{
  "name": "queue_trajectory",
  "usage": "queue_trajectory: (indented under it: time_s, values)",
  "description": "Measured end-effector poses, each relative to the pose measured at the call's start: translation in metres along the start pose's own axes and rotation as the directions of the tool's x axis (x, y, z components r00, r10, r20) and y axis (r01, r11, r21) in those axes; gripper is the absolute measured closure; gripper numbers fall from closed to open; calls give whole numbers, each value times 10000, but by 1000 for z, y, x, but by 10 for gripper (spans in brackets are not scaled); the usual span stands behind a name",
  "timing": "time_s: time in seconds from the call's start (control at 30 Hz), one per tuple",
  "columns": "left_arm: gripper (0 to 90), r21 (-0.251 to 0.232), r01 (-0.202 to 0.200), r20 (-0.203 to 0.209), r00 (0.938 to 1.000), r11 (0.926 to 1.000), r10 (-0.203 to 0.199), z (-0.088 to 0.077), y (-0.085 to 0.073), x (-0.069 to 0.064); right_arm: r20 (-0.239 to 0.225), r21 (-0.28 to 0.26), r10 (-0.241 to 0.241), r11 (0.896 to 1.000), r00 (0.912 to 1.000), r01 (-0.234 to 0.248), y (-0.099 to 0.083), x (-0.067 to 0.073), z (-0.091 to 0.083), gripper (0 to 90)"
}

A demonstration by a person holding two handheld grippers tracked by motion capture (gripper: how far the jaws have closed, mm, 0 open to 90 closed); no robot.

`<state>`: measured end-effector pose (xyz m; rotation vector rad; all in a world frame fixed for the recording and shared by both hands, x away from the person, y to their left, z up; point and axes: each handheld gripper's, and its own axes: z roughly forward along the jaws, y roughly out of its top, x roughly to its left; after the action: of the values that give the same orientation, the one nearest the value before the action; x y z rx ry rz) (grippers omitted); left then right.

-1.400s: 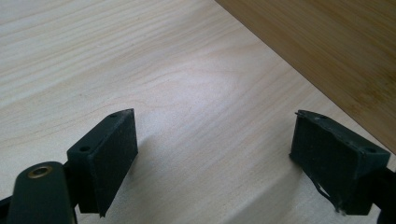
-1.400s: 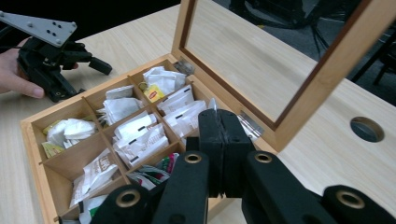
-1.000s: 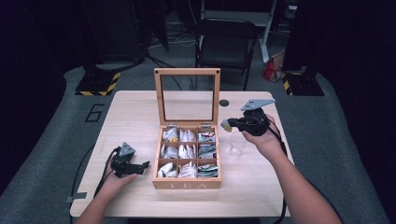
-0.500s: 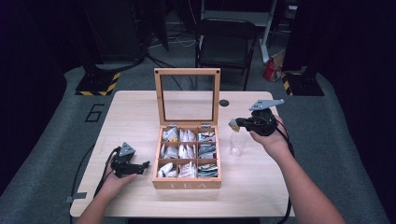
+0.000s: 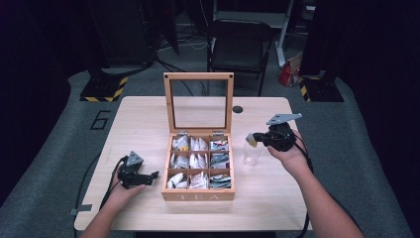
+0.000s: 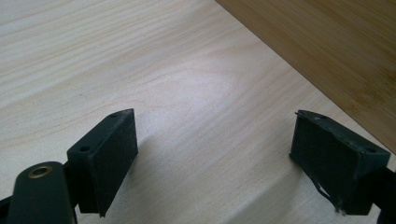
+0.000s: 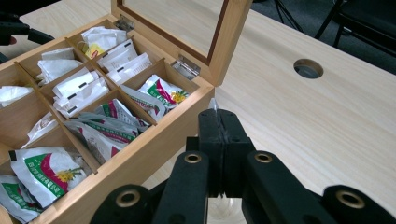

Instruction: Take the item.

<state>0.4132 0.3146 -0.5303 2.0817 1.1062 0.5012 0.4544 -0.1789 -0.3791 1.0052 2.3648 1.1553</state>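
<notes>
The right gripper [image 5: 253, 139], jaws clenched on a thin packet [image 7: 214, 104], hangs directly above the clear cup [image 5: 251, 155] just beside the tea box [image 5: 198, 196], while the left gripper [image 6: 224, 154] rests released on the table [image 6: 187, 70].

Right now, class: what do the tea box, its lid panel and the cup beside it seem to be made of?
Tea box: wood, perhaps bamboo, smooth light finish; grain shows on its walls.
Lid panel: clear glass or plastic; the table shows through it.
Cup: clear, probably plastic; see-through, held at its rim by the right gripper.
</notes>
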Motion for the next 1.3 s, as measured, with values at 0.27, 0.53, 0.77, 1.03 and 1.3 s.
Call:
queue_trajectory:
  time_s: [0.27,0.53,0.77,1.03,1.3]
  values:
    - [142,9,-2,3,10000,10000,2,0,0,0,8,166,141,9998,9999,-141,-11,-1,4,897]
    - [142,0,1,1,10000,10000,-1,0,0,0,15,296,199,9994,9998,-199,-17,-2,8,897]
    - [142,6,1,3,10000,10000,-1,0,0,0,53,477,319,9983,9995,-321,-26,-4,15,896]
    - [142,-4,14,-1,10000,10000,-14,0,0,0,112,743,319,9967,9994,-326,-32,-5,24,896]
    - [142,0,-3,3,10000,10000,3,0,0,0,182,824,435,9956,9989,-448,-37,-8,29,896]
